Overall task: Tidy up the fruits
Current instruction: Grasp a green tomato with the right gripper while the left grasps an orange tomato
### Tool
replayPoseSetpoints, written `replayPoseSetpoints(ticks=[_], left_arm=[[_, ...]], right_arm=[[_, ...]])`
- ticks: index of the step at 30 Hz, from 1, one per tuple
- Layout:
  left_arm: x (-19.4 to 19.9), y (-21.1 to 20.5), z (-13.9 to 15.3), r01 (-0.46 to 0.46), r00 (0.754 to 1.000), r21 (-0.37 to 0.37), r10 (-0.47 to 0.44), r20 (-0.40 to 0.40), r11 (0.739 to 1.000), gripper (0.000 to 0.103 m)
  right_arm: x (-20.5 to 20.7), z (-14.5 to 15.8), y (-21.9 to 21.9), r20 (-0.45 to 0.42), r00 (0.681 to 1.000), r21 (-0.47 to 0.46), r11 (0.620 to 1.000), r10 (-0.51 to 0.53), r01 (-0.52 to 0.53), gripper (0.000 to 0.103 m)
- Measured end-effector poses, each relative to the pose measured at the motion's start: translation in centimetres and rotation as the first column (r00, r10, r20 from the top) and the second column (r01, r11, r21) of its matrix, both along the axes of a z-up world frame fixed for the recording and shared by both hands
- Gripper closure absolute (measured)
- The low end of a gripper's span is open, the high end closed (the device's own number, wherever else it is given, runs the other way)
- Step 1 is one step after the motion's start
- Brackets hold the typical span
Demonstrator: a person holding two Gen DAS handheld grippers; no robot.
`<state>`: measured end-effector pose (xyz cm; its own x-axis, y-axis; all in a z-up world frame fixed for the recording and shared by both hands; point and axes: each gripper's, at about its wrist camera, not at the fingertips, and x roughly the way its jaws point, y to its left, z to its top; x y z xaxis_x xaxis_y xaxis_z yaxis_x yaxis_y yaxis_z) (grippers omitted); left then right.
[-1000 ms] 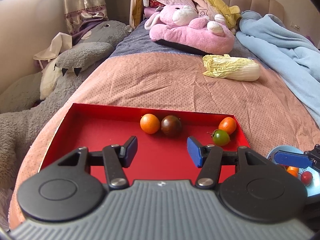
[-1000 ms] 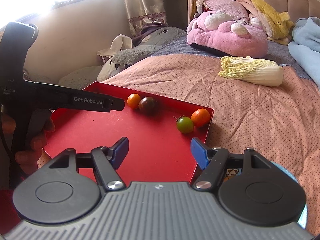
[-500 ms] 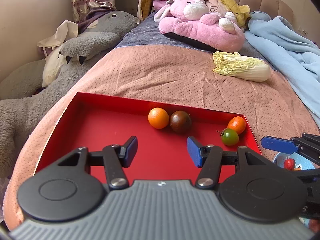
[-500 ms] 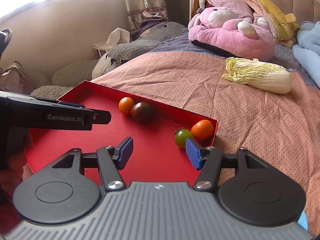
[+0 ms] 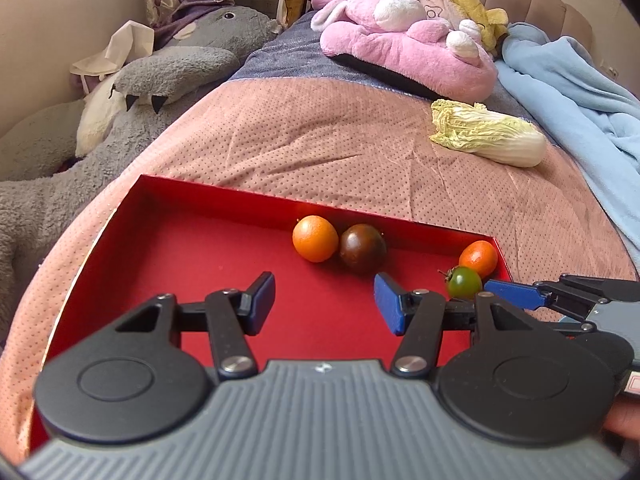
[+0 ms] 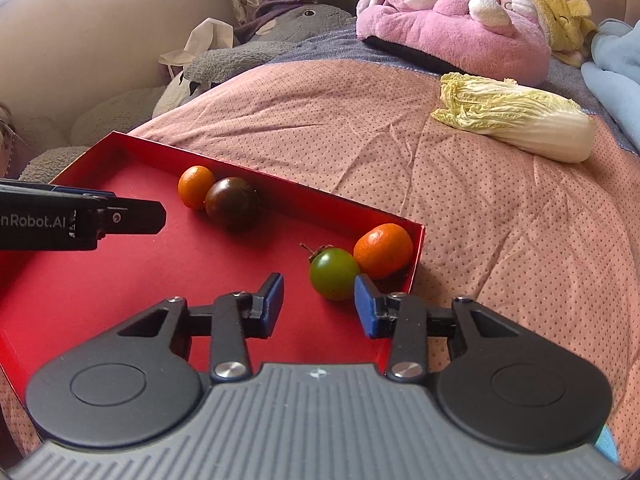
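A red tray (image 5: 168,264) lies on the pink bedspread. Against its far wall sit an orange fruit (image 5: 315,239) and a dark tomato (image 5: 363,248). In its right corner are a second orange fruit (image 6: 383,250) and a green tomato (image 6: 334,274). My right gripper (image 6: 319,300) hovers low over that corner with its jaws closing. The green tomato sits at its fingertips, partly between them, and no pad presses on it. My left gripper (image 5: 324,300) stands open and empty over the tray's middle, short of the dark tomato.
A napa cabbage (image 5: 488,138) lies on the bedspread beyond the tray. A pink plush (image 5: 404,52) and a blue blanket (image 5: 580,92) are at the back, and a grey plush (image 5: 168,76) lies along the left. A sliver of blue bowl (image 6: 608,450) shows at the lower right.
My right gripper has moved from beside the tray in over its right corner, up to the green tomato, and its jaws have narrowed. The left gripper has drifted slightly, still open.
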<state>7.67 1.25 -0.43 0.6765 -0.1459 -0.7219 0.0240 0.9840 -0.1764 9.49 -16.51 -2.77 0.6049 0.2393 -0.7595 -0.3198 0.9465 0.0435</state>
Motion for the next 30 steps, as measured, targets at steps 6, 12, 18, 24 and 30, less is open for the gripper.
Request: replayPoseSetpoints(ticks=[6,12,18,24,30], left_arm=[[1.2,0.1,-0.5,-0.011,1.0,-0.013,0.011,-0.023,1.0,0.045],[2.1,0.3,-1.0,-0.029,0.998,-0.02,0.028,-0.05,0.999,0.046],[2.8,0.3,-1.5,-0.038,0.997,-0.003,0.037,-0.07,0.999,0.046],[3.5,0.4,-2.0,-0.056,0.994,0.023,0.058,-0.093,0.998,0.047],[4.2,0.5,-2.4,-0.058,0.993,0.035,0.061,-0.104,0.998,0.047]], right_arm=[[1.1,-0.5,0.2,-0.002,1.0,-0.022,1.0,-0.003,0.003,0.058],[1.0,-0.5,0.4,0.008,1.0,-0.033,0.999,0.02,-0.019,0.065],[-0.4,0.0,-0.3,0.001,1.0,0.007,1.0,0.029,-0.029,0.068],[-0.2,-0.7,-0.3,-0.014,1.0,-0.003,1.0,0.011,-0.011,0.068],[0.9,-0.9,0.1,-0.014,1.0,-0.007,1.0,0.017,-0.017,0.067]])
